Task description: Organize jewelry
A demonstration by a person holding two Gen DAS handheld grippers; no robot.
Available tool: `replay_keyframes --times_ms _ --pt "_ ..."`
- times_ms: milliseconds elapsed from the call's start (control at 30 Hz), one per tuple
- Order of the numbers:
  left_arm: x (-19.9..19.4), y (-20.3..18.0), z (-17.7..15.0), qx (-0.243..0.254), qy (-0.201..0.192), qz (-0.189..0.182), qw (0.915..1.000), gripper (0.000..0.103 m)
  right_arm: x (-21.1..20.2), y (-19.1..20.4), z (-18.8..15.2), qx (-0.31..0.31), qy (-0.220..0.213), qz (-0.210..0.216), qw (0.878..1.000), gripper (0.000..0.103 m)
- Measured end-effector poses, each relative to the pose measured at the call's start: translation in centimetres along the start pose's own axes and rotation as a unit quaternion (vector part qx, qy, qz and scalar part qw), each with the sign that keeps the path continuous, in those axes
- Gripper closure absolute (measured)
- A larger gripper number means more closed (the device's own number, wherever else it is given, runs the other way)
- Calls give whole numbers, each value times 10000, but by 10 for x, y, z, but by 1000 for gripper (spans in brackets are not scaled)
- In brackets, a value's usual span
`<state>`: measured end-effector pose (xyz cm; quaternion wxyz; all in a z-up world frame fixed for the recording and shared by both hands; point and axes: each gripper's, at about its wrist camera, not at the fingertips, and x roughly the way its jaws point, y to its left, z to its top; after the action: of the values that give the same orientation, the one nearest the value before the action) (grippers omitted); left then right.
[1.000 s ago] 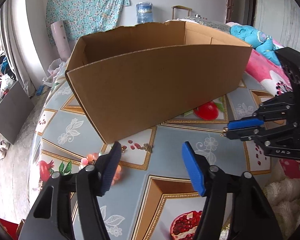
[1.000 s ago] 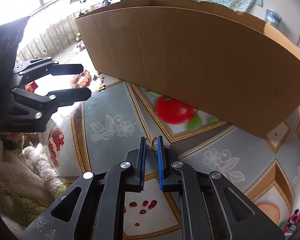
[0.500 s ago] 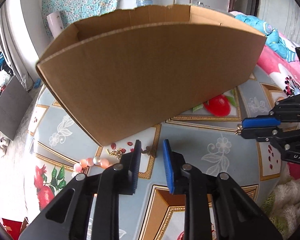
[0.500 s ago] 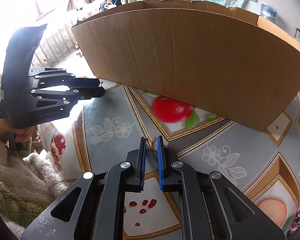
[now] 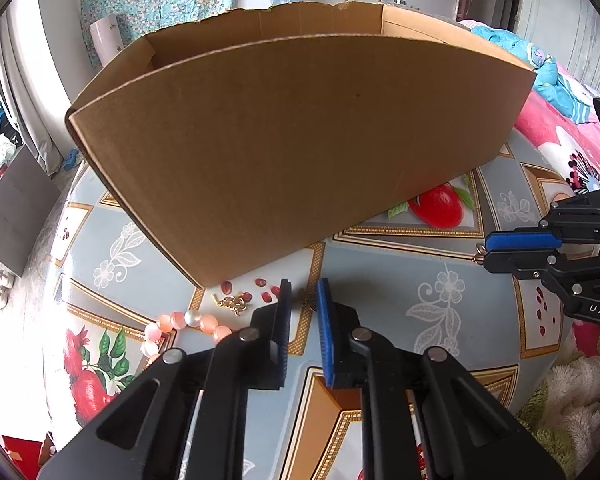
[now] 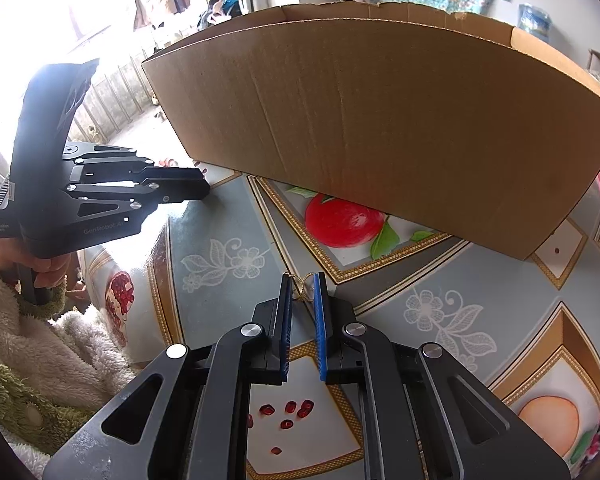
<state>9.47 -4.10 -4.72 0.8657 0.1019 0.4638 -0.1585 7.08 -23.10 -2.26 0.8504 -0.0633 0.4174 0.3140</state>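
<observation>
Tall open-topped brown cardboard box (image 5: 300,148), torn along its far rim, standing on the far part of a table covered in a grey-blue oilcloth printed with pomegranates and white flowers (image 5: 384,280). Left gripper (image 5: 303,298), black with blue ribbed pads, pointing down at the cloth just near of the box's near-left corner; its jaws are closing to a narrow gap around a small bronze-coloured flower-shaped metal piece (image 5: 305,301) lying on the table, whether the pads already press on it cannot be told. Just left of it — a little heap of small gold-coloured links and clasps (image 5: 236,303), and nearer and further left a strand of round pink and pearl-white beads (image 5: 184,322), partly hidden behind the left finger. Right gripper (image 6: 303,292), same make, held above the cloth to the right, near of the box's long front wall; its jaws are almost together and pinch a thin gold wire earring with a loop (image 6: 305,286) at the very fingertips, the loop standing out beyond the pads. From the right wrist view, the left gripper's body is held by a hand (image 6: 40,268) in a fluffy cream and green fleece sleeve (image 6: 48,344) at the near left. Box contents: not visible.
</observation>
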Motion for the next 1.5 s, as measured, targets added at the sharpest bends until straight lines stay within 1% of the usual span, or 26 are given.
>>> replay_keyframes --times_ms 100,333,500,600,667,767,833,933,1000,1033,1067,1100,1167,1233,1267,1333,1367,1400,1433,1500 --pt "-1 0 -1 -6 -4 -13 10000 91 5 3 -2 24 -14 16 10000 95" --pt "-7 2 -4 11 -57 -63 10000 91 0 4 -1 10 -29 -7 10000 95" --pt "-24 1 -5 37 -188 -60 9998 91 -9 10 -1 -34 -106 -33 9999 95" --pt "-41 3 -5 16 -333 -91 9994 91 -20 15 0 -72 -216 -29 9997 94" --pt "-56 4 -3 -45 -478 -198 9987 91 -31 20 3 -115 -349 -25 9993 95" --pt "-84 2 8 -40 -816 -376 9959 91 -55 26 13 -201 -668 1 9976 95" --pt "-104 3 20 -34 -1110 -581 9921 91 -76 28 26 -259 -1002 51 9946 94" --pt "-132 6 46 -31 -1579 -961 9828 91 -103 25 48 -397 -1510 70 9877 95" --pt "-136 6 65 -7 -1709 -1159 9784 91 -111 21 62 -428 -1736 62 9839 95" --pt "-134 7 77 12 -1705 -1253 9773 91 -113 15 73 -420 -1827 76 9822 94" --pt "-130 7 87 40 -1701 -1259 9773 91 -111 9 80 -404 -1838 107 9821 94" --pt "-122 7 98 93 -1658 -1241 9783 91 -107 2 91 -347 -1797 150 9830 94" --pt "-100 8 122 97 -1374 -1304 9818 91 -94 -13 111 -222 -1621 358 9859 94" --pt "-71 14 148 -64 -884 -1526 9843 91 -74 -29 135 -60 -1259 451 9910 94" --pt "-51 19 162 -199 -527 -1676 9842 91 -65 -35 144 -19 -1081 475 9930 94" --pt "-20 24 181 -404 -65 -1831 9822 91 -43 -45 159 143 -724 461 9962 94" --pt "-5 26 190 -483 176 -1860 9812 91 -28 -52 168 230 -490 445 9975 94" --pt "5 24 195 -511 304 -1903 9799 91 -22 -59 171 295 -363 445 9979 94" --pt "17 25 202 -579 481 -1859 9797 91 -16 -62 173 350 -296 443 9980 94" --pt "31 28 205 -693 697 -1734 9799 91 -3 -70 179 446 -154 489 9977 93"
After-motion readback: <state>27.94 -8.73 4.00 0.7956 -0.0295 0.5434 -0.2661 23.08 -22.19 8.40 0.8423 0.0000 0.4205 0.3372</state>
